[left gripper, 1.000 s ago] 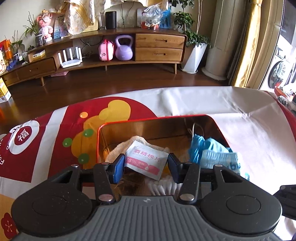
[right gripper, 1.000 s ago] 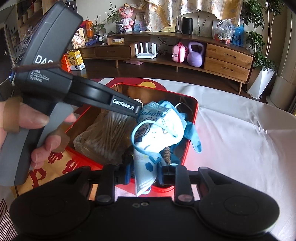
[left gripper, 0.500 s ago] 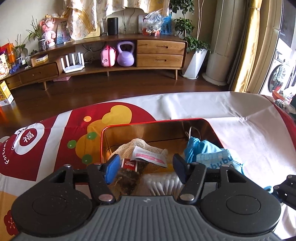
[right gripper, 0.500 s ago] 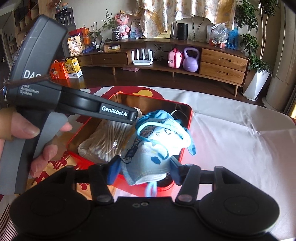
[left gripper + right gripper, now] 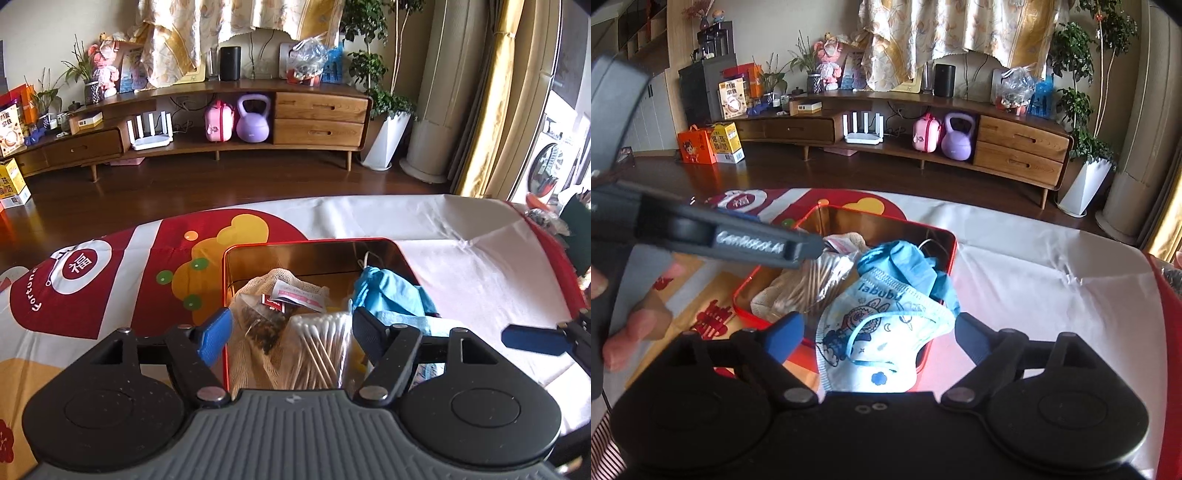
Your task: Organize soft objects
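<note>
On the cloth-covered counter sits a red tin holding cotton swabs, a mesh pouch, a blue glove and a printed face mask draped over its near rim. Left tool and right tool both gape wide, gripping nothing.

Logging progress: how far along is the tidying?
Nearly done. The tin holds swabs, a wipe packet, gauze and a blue glove. The mask drapes over its rim. Both the left claw and right claw are open and empty.
</note>
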### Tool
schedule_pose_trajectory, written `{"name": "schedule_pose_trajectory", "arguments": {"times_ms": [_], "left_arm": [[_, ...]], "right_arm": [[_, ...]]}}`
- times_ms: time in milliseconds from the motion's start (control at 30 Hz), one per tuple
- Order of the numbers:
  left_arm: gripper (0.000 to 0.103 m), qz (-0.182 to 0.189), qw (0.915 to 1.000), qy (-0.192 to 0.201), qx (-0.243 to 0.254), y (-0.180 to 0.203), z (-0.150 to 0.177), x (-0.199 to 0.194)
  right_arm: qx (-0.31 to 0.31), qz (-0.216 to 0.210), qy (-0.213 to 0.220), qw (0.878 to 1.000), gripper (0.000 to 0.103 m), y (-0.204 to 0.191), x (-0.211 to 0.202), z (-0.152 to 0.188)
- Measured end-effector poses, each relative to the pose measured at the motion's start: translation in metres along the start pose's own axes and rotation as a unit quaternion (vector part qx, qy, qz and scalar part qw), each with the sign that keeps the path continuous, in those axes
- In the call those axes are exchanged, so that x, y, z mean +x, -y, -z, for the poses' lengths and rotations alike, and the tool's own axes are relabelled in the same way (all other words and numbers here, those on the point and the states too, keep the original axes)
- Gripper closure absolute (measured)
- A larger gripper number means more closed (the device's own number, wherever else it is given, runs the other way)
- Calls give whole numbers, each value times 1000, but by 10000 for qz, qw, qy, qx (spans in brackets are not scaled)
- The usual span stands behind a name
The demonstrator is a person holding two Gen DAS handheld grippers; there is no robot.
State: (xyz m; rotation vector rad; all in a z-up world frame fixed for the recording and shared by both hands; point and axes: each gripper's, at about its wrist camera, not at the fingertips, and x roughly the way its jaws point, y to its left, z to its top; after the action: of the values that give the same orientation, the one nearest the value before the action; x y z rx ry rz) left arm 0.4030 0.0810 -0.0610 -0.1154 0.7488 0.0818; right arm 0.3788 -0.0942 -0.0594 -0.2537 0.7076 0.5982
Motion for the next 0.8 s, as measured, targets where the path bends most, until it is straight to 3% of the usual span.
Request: {"name": "schedule_pose_trajectory", "arguments": {"times_ms": [300,400,700,800], "left_arm": [[31,71,9999,105,-6,-5,10,-40],[31,91,9998,163,25,-5,15,-55],[31,127,9992,348,133,-1,39,-103],[25,204,9989,387,140,3,48,-118]], "right_arm": [[196,-28,182,9996,13,-4,-32,-4],[287,-50,235,9993,6,-4,-45,-2],[471,-70,511,9976,0,-7,-83,16],[582,-94,646,9962,0,-8,-96,23]]}}
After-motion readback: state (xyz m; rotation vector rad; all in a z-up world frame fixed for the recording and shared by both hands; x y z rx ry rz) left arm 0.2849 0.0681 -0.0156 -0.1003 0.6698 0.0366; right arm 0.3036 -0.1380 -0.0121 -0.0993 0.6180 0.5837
